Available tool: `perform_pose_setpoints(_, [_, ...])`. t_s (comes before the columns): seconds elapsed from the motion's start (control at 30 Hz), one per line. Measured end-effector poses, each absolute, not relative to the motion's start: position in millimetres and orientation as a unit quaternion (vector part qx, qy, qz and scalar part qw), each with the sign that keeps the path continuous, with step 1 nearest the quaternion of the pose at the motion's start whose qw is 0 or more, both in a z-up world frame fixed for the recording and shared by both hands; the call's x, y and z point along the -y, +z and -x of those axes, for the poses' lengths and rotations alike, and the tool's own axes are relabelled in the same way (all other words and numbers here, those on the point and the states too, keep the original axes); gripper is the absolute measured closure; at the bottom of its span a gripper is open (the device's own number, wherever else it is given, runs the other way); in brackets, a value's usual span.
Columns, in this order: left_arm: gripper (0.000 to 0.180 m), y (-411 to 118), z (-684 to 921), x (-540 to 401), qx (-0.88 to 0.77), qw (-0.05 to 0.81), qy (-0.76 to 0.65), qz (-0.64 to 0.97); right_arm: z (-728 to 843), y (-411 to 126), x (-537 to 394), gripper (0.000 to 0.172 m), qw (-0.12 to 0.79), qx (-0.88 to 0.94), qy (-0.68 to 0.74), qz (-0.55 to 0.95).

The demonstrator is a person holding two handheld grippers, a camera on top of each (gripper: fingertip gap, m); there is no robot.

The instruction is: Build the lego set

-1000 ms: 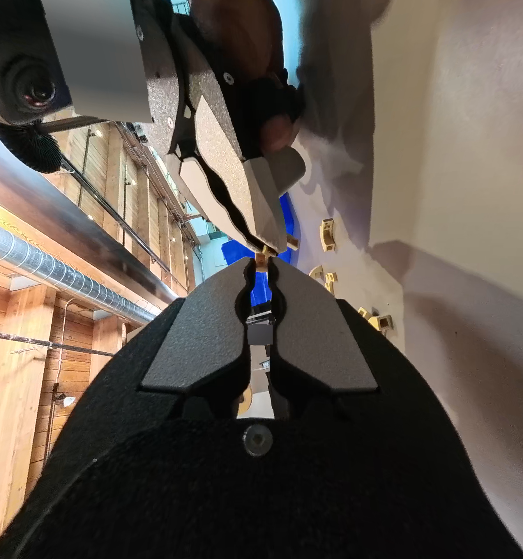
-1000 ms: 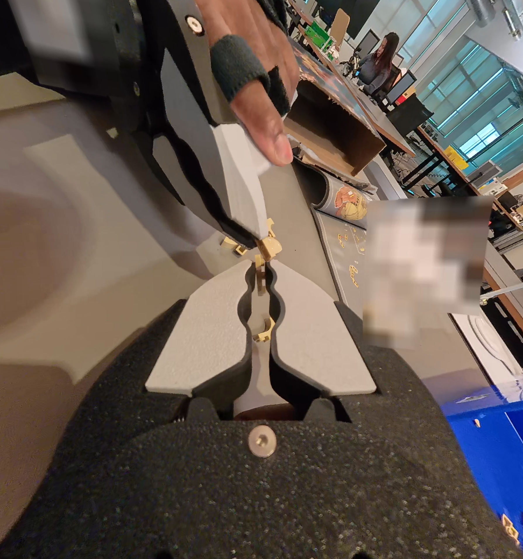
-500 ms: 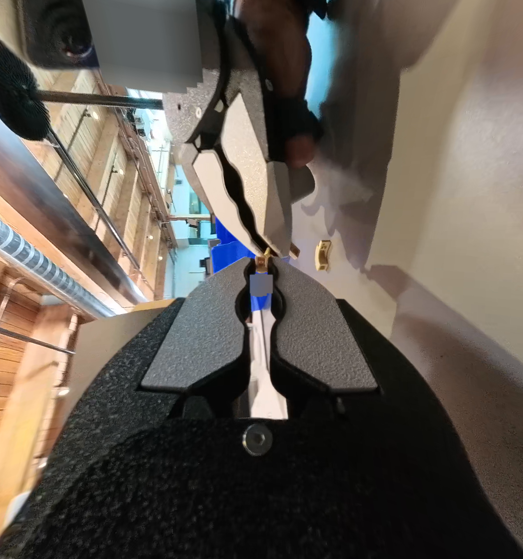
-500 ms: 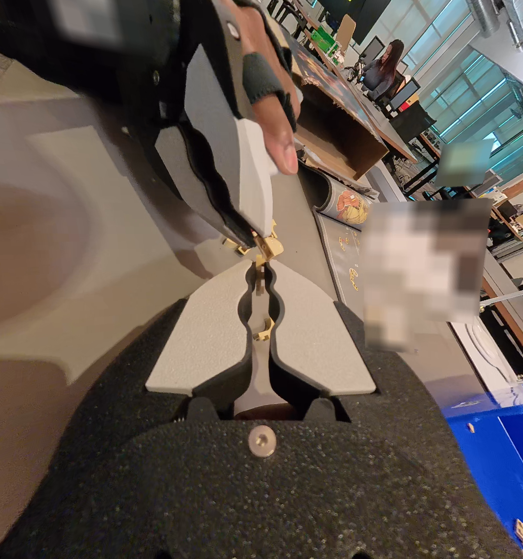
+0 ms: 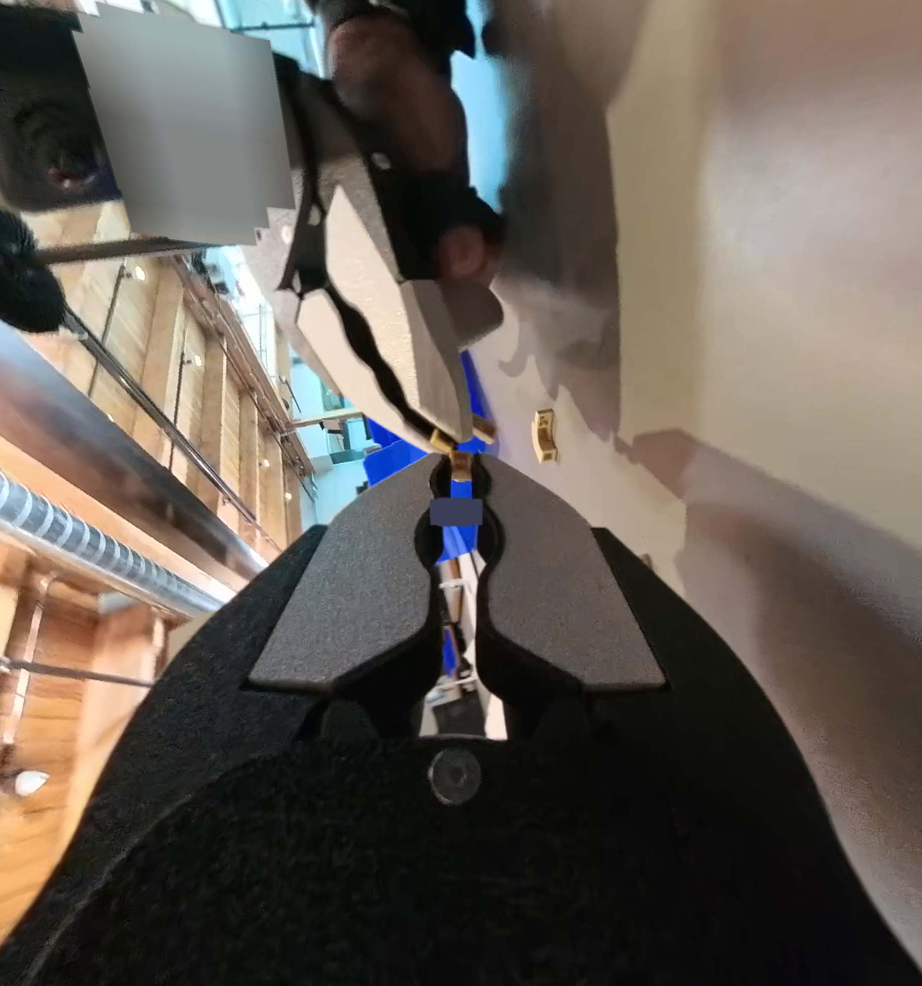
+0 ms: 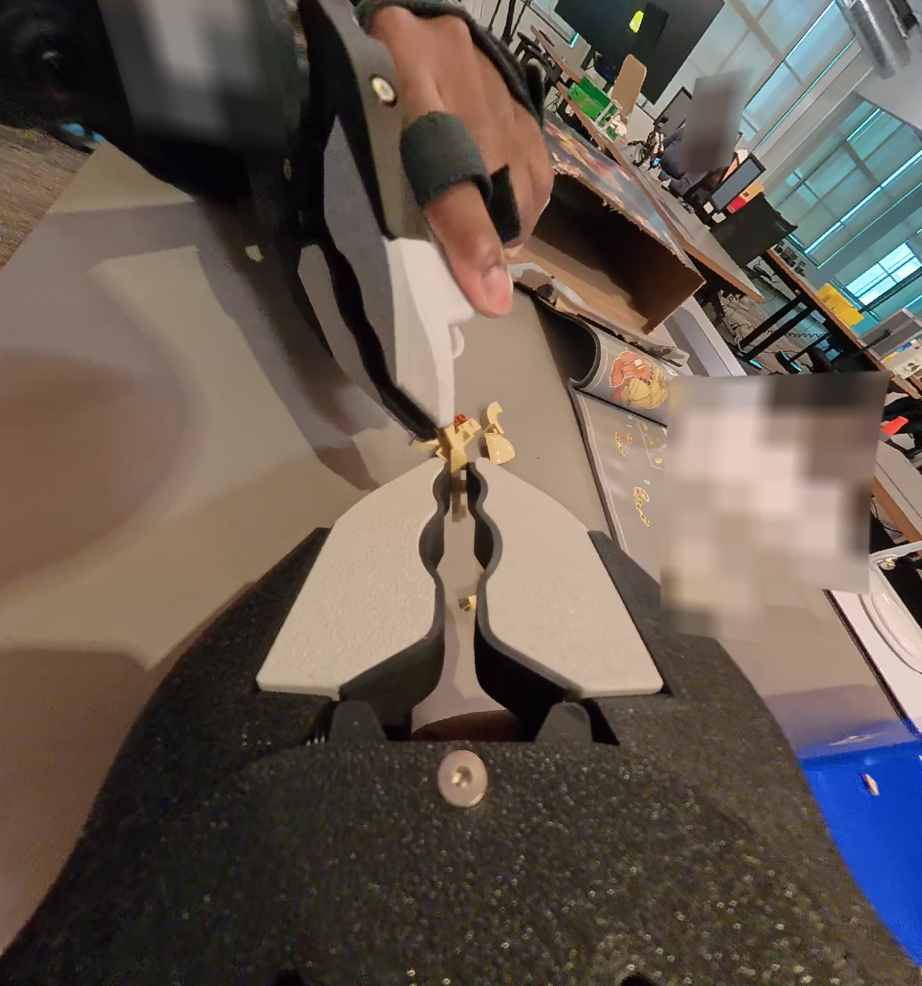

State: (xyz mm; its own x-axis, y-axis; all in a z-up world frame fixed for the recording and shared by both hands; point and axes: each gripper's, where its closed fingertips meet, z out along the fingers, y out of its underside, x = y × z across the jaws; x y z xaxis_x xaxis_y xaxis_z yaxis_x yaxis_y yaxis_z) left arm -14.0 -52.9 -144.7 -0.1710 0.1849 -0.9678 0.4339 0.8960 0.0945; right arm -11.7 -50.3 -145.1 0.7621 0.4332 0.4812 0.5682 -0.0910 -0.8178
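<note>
Holding: we pinch one tan brick piece (image 5: 460, 465) in our left claw (image 5: 460, 469), another tan piece (image 6: 456, 453) in our right claw (image 6: 458, 469), tips meeting.
Handling: light, stiff, likely slippery; grip flat sides.
Nearby: loose tan pieces (image 6: 497, 445) just beyond right claw.

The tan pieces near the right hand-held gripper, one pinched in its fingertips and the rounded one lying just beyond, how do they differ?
The pinched tan piece sits edge-on between the right hand-held gripper's tips, off the grey table; the rounded tan piece lies loose on it. The pinched one looks angular and meets the left hand-held gripper's tips; the rounded one is touched by nothing. Both are small and tan.
</note>
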Motion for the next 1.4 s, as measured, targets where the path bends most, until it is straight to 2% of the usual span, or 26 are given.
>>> perform_pose_setpoints(0.43, [0.174, -140.0, 11.0, 54.8, -0.746, 0.597, -0.033, -0.294, 11.7, -148.9, 49.1, 0.165, 0.574, 0.345, -0.074, 0.739])
perform_pose_setpoints(1.4, [0.174, -150.3, 18.9, 62.8, -0.797, 0.485, -0.085, -0.35, 15.1, -152.8, 49.0, 0.165, 0.567, 0.358, -0.086, 0.737])
